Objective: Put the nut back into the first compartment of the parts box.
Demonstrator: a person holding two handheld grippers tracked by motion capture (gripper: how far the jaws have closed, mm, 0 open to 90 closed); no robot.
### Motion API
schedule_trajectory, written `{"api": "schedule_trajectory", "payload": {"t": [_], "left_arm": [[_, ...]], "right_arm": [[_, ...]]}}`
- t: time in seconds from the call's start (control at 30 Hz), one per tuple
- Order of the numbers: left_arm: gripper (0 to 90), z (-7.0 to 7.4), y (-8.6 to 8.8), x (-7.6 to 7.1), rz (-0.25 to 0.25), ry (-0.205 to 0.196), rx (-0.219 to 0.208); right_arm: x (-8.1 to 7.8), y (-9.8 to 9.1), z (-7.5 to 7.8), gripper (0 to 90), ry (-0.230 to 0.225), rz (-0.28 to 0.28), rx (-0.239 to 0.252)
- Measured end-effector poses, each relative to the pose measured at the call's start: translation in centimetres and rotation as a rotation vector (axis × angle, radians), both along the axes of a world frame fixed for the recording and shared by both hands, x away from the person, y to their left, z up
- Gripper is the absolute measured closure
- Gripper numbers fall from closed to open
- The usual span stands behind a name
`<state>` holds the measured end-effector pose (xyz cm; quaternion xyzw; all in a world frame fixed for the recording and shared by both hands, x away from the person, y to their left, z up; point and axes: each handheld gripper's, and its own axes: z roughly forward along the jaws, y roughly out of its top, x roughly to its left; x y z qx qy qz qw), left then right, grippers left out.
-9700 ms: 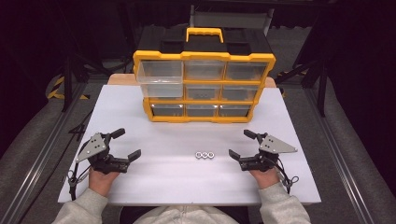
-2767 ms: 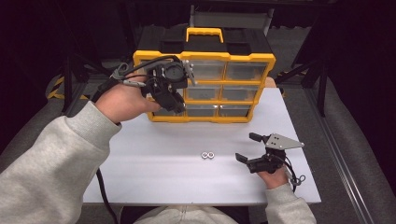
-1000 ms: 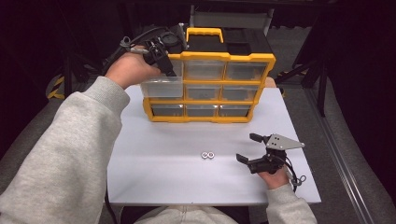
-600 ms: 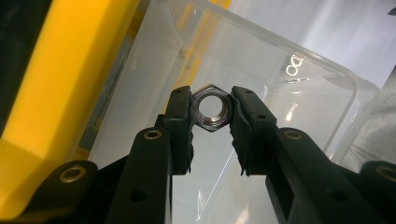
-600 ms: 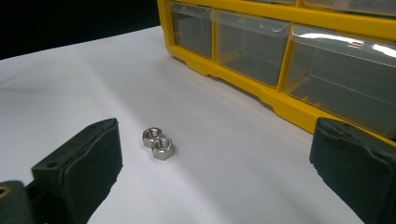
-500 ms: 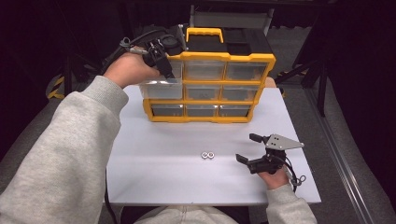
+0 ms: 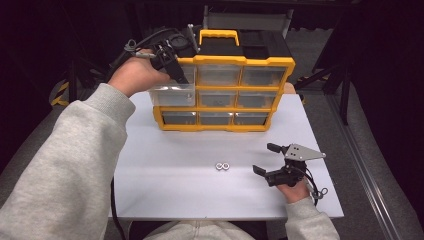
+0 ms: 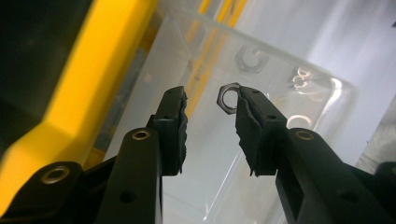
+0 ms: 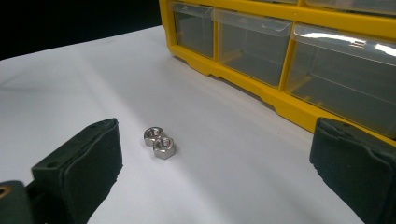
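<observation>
A yellow organizer point(image 7: 225, 107) with clear drawers stands at the back of the white table. Its top-left drawer point(image 7: 172, 95) is pulled out. My left gripper point(image 7: 172, 67) hangs over that drawer point(image 8: 205, 46) with its jaws apart. In the left gripper view, a small steel nut point(image 8: 229, 98) touches the tip of the right-hand jaw alone, above the drawer's inside. A fainter nut shape shows farther in; I cannot tell whether it is a reflection. Two nuts point(image 7: 222, 166) lie touching on the table. My right gripper point(image 7: 264, 158) rests open just right of them, the nuts point(image 9: 159, 142) ahead of its jaws.
The organizer's front point(image 9: 280, 102) rises beyond the nuts in the right gripper view, its other drawers closed. The person's left sleeve point(image 7: 75, 165) stretches across the table's left side. The table's front edge point(image 7: 225, 216) is close to the right hand.
Three nuts lay on the table at first; now two do. The left gripper went up to the pulled-out top-left drawer and has hardly moved in the last second. The right gripper stays put.
</observation>
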<state>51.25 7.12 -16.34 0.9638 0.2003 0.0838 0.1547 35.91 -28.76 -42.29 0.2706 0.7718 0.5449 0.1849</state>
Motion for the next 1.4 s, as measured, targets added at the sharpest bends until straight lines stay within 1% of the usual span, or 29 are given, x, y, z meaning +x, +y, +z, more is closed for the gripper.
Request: {"api": "schedule_trajectory", "payload": {"t": [0.03,0.07,0.13,0.2,0.23,0.27,0.37,0.4,0.47,0.5,0.6,0.63,0.67,0.7,0.73,0.8,0.9,0.97,1.0,1.07,1.13,1.17,1.23,1.3,1.4], "left_arm": [[62.7,0.4,0.2,-0.4,0.000,-0.025,-0.009],[62.7,1.2,0.5,-1.3,-0.001,-0.072,-0.039],[61.7,1.7,0.7,-2.1,-0.008,-0.100,-0.062],[56.5,2.7,1.1,-3.4,-0.017,-0.133,-0.106],[54.3,3.0,1.2,-3.8,-0.028,-0.144,-0.123],[51.5,3.2,1.2,-4.3,-0.024,-0.150,-0.136],[38.0,3.8,1.3,-5.6,-0.033,-0.166,-0.180],[32.8,3.8,1.2,-6.1,-0.041,-0.168,-0.192],[28.6,3.4,0.7,-7.1,-0.074,-0.171,-0.207],[26.1,3.2,0.5,-7.4,-0.083,-0.173,-0.208],[22.3,2.0,-0.4,-8.2,-0.112,-0.175,-0.204],[21.9,1.4,-0.8,-8.5,-0.132,-0.179,-0.190],[21.5,1.1,-1.0,-8.6,-0.140,-0.187,-0.179],[20.9,1.1,-1.0,-8.6,-0.140,-0.187,-0.179],[20.9,0.1,-1.4,-8.9,-0.162,-0.174,-0.186],[21.0,-0.9,-1.9,-9.2,-0.181,-0.170,-0.191],[20.8,-2.6,-2.6,-9.6,-0.208,-0.152,-0.190],[20.0,-4.1,-3.3,-9.7,-0.233,-0.128,-0.184],[19.7,-4.1,-3.3,-9.7,-0.233,-0.128,-0.184],[18.6,-5.6,-4.0,-9.8,-0.245,-0.107,-0.173],[17.7,-7.0,-4.7,-9.7,-0.260,-0.077,-0.161],[17.4,-7.5,-4.9,-9.7,-0.260,-0.070,-0.160],[15.9,-8.8,-5.4,-9.6,-0.258,-0.044,-0.146],[15.0,-9.8,-5.7,-9.4,-0.259,-0.032,-0.141],[15.0,-11.6,-6.1,-9.1,-0.255,-0.003,-0.140]], "right_arm": [[0.0,0.0,0.0,2.8,0.000,0.000,0.000],[0.0,0.0,0.0,2.8,-0.001,-0.002,-0.003],[0.0,0.0,0.0,2.8,-0.001,-0.003,-0.002],[0.0,0.0,0.0,2.8,-0.001,-0.005,-0.001],[0.0,0.0,0.0,2.8,-0.001,-0.005,-0.001],[0.0,0.0,0.0,2.8,-0.003,-0.005,-0.003],[-0.1,0.1,0.0,2.8,-0.004,-0.006,-0.004],[0.0,0.0,0.0,2.8,-0.004,-0.007,-0.003],[0.0,0.0,0.0,2.8,-0.003,-0.008,-0.002],[0.0,0.0,0.0,2.8,-0.005,-0.007,-0.002],[0.0,0.0,0.1,2.8,-0.006,-0.006,-0.001],[0.0,0.0,0.1,2.8,-0.006,-0.005,-0.001],[-0.1,0.0,0.0,2.8,-0.006,-0.003,-0.001],[-0.1,0.0,0.0,2.8,-0.006,-0.003,-0.001],[-0.1,0.1,0.1,2.8,-0.006,-0.002,-0.002],[-0.1,0.0,0.1,2.8,-0.006,-0.002,0.001],[-0.1,0.0,0.1,2.8,-0.006,-0.002,0.001],[-0.1,0.0,0.1,2.8,-0.007,-0.004,0.000],[-0.1,0.0,0.1,2.8,-0.007,-0.004,0.000],[-0.1,0.0,0.1,2.8,-0.006,-0.004,0.001],[-0.1,0.0,0.1,2.8,-0.006,-0.004,0.000],[-0.1,0.0,0.1,2.8,-0.006,-0.003,0.001],[-0.1,0.0,0.1,2.8,-0.005,-0.001,0.001],[-0.1,0.0,0.1,2.8,-0.002,-0.001,-0.001],[-0.1,0.0,0.0,2.7,0.003,0.001,-0.003]]}}
